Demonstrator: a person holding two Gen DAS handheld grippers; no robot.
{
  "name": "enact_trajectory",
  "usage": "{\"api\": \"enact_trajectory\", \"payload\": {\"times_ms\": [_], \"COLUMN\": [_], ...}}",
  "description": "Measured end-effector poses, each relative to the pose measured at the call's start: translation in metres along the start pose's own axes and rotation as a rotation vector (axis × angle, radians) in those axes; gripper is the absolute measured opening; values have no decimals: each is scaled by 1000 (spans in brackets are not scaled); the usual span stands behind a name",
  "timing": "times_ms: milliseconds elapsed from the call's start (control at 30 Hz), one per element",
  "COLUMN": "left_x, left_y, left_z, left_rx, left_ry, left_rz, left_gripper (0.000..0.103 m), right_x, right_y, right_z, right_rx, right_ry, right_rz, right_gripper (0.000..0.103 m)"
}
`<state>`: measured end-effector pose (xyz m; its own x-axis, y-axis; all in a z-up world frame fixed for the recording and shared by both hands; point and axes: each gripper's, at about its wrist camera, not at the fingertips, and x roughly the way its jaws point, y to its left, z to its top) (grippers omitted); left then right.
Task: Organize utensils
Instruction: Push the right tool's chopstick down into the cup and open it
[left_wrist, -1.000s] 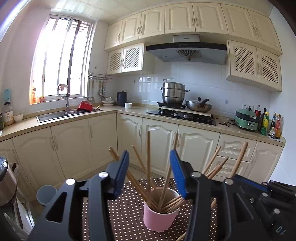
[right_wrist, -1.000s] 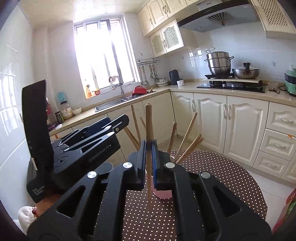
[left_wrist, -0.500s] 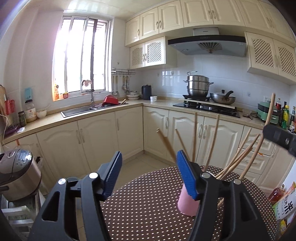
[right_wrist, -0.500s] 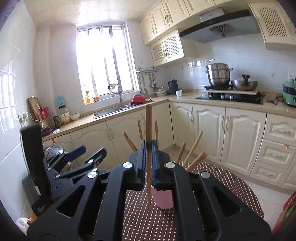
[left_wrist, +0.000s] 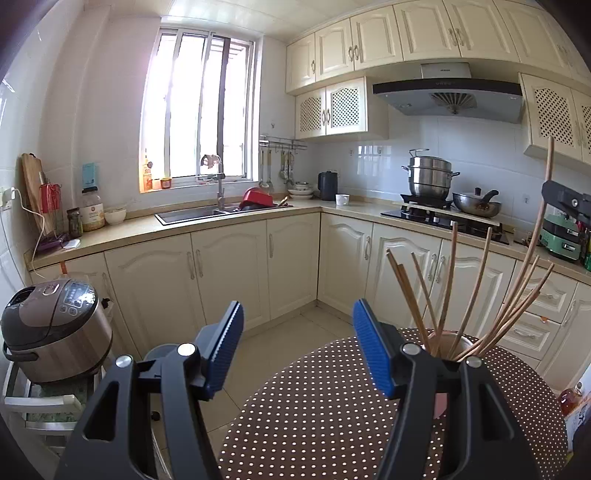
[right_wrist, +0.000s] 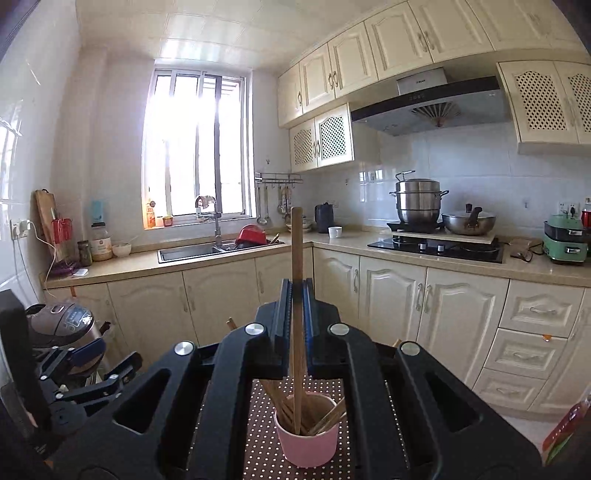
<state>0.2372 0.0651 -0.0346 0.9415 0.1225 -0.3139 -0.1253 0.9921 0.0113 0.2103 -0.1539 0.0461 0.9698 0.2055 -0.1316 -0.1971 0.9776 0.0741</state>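
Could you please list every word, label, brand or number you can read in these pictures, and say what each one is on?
None can be read with confidence.
Range hood: a brand mark on its upper panel, too small to read.
Rice cooker: printing on its control panel, blurred.
Jar on the counter: a label, illegible.
Package at the right edge: print, cut off and unreadable.
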Motion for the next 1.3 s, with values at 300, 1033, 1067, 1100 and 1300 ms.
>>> {"api": "enact_trajectory", "payload": {"times_ms": [300, 1033, 1067, 1100, 1300], "left_x": [-3, -2, -2, -3, -5], "left_y": [7, -3, -4, -6, -12], "left_z": [-7, -15, -15, -15, -15], "left_rx": [28, 47, 48, 48, 57], "left_ry": [-21, 4, 6, 7, 9], "left_rz": [45, 30, 29, 29, 28], "left_gripper": [62, 63, 63, 63, 63], "right_x": [18, 47, 47, 48, 50], "right_y": [0, -11, -12, -12, -13], "right_z": [-14, -67, -69, -71, -78], "right_rx": [4, 47, 48, 49, 58], "right_ry": [40, 220, 225, 230, 258], "right_rz": [-4, 17, 15, 15, 21], "right_gripper": [6, 6, 6, 6, 6]}}
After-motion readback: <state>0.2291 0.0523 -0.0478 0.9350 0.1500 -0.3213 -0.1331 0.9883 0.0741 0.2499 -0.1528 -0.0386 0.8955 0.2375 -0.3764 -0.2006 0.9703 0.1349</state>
